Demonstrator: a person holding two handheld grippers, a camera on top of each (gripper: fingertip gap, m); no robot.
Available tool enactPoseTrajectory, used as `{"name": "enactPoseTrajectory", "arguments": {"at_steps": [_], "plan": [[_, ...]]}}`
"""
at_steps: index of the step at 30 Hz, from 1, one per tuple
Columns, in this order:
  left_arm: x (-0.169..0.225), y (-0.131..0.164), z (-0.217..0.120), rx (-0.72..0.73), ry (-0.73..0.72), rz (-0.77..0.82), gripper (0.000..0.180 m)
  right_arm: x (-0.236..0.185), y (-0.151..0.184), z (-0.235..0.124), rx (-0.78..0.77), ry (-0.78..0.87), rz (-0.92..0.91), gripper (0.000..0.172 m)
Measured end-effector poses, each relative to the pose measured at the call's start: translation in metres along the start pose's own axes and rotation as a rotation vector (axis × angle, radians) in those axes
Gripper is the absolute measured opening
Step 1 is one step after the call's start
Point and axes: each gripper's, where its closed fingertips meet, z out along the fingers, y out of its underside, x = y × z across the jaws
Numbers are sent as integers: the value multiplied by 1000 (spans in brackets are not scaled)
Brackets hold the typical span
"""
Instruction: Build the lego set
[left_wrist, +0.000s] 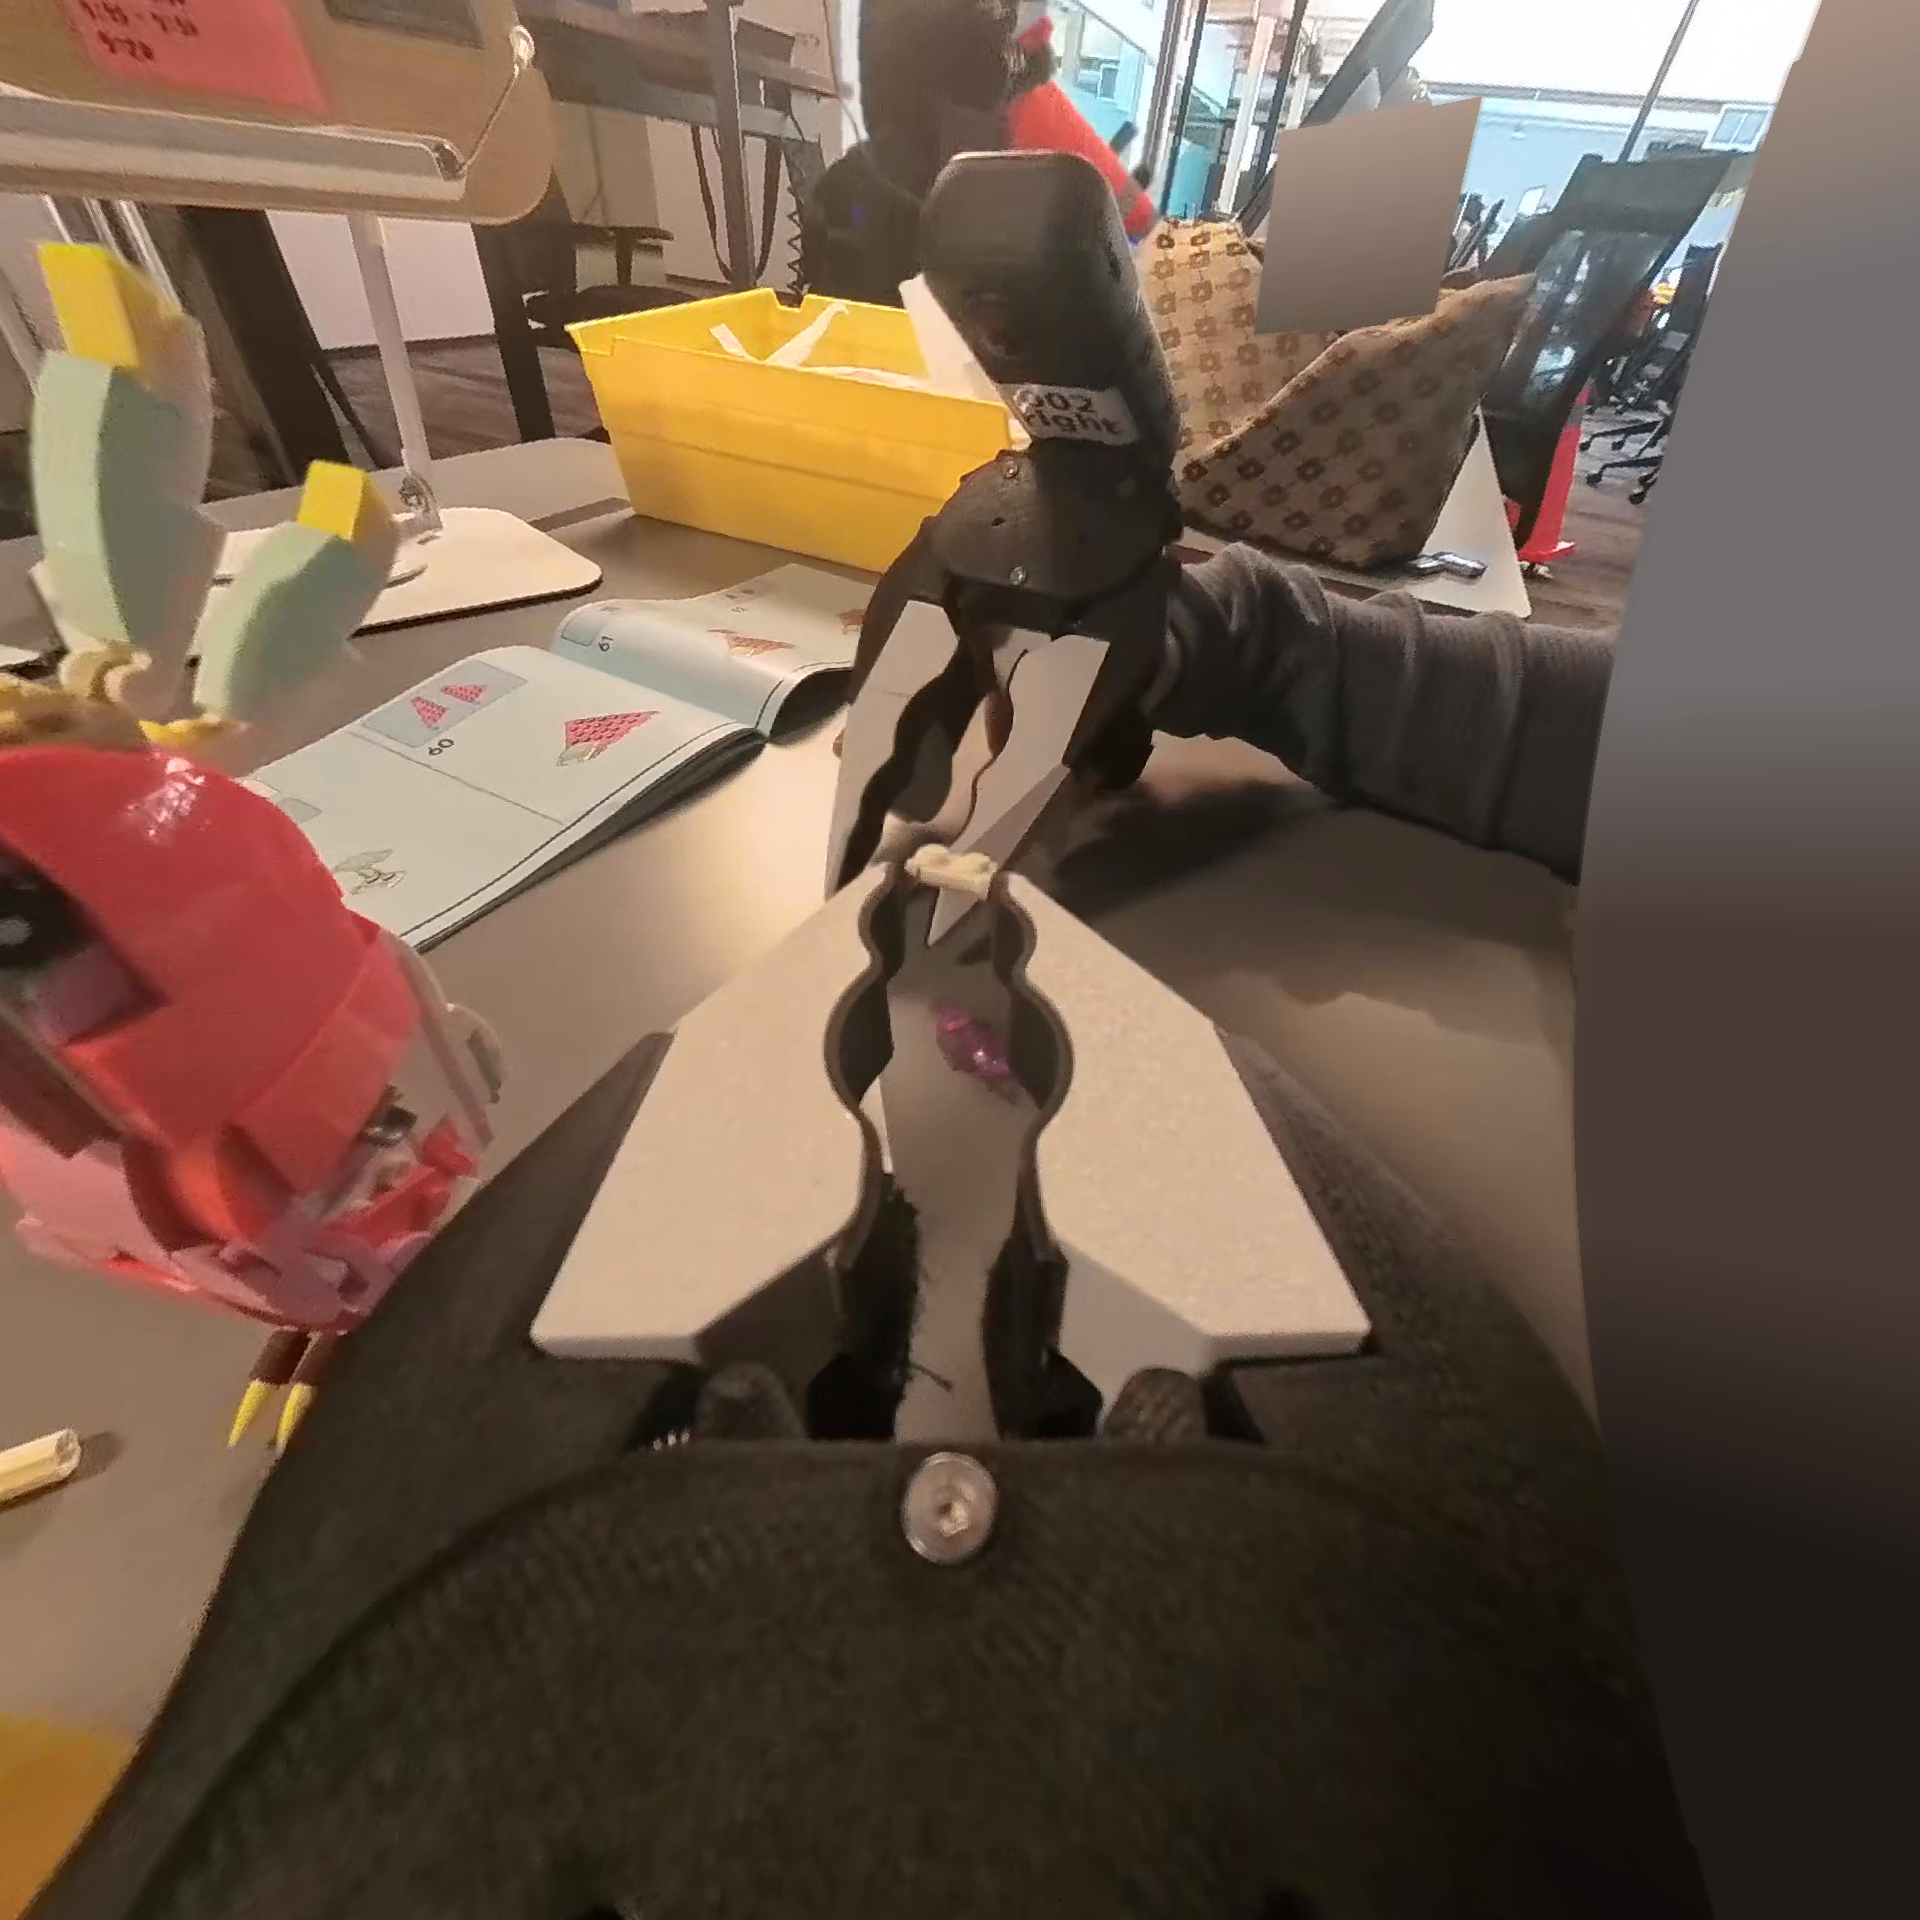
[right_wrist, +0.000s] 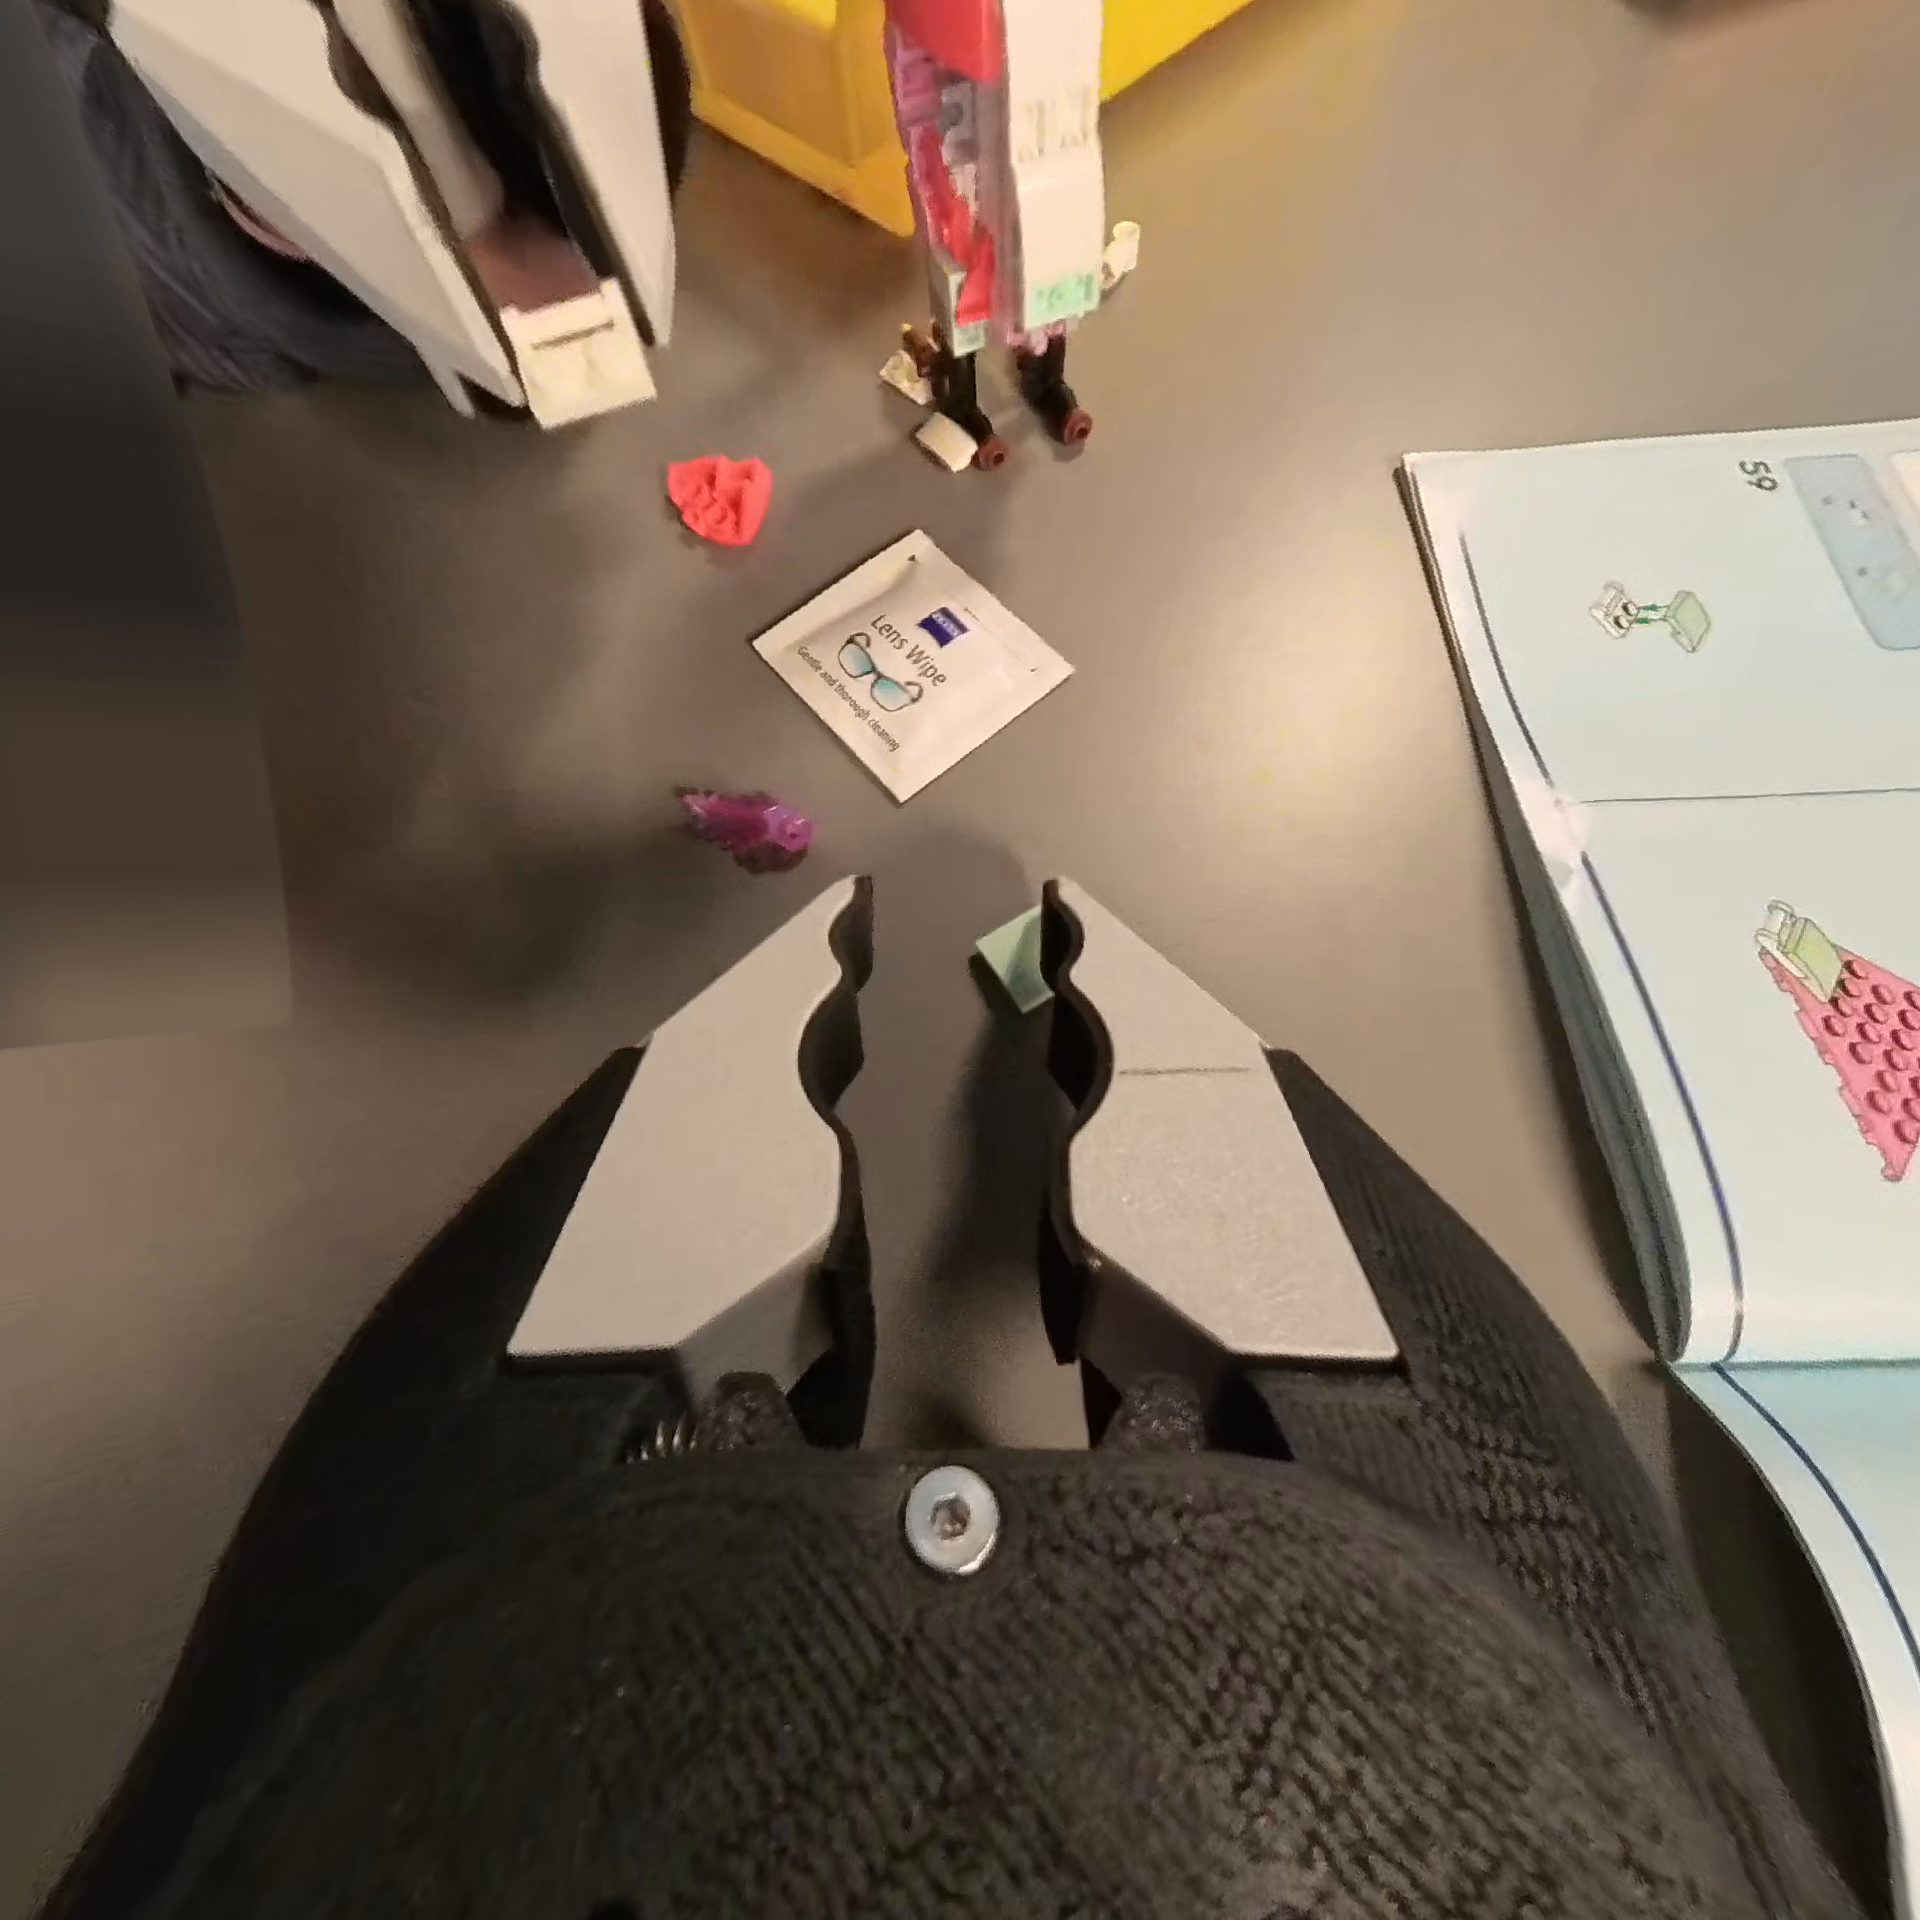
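Your left gripper (left_wrist: 951, 883) pinching small cream brick (left_wrist: 948, 871) just above purple piece (right_wrist: 750, 826), your right gripper (right_wrist: 956, 914) spread, pale green piece (right_wrist: 1016, 956) against one pad, white sachet (right_wrist: 912, 665) just beyond purple piece, instr. booklet (right_wrist: 1714, 883) well apart.

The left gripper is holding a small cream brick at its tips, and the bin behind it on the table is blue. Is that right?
Not quite. The bin is yellow, not blue, as the left wrist view shows. The rest stands: the left gripper holds a small cream brick at its tips, and the bin stands behind it on the table.
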Motion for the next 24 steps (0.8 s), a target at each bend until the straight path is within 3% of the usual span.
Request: {"name": "enactPoseTrajectory", "arguments": {"at_steps": [5,24], "plan": [[6,-3,1,26,57,-58,14,-2,7,4,-54,35,-70,32],[7,0,2,5,63,-57,14,13,20,-21,-34,105,24,29]]}}
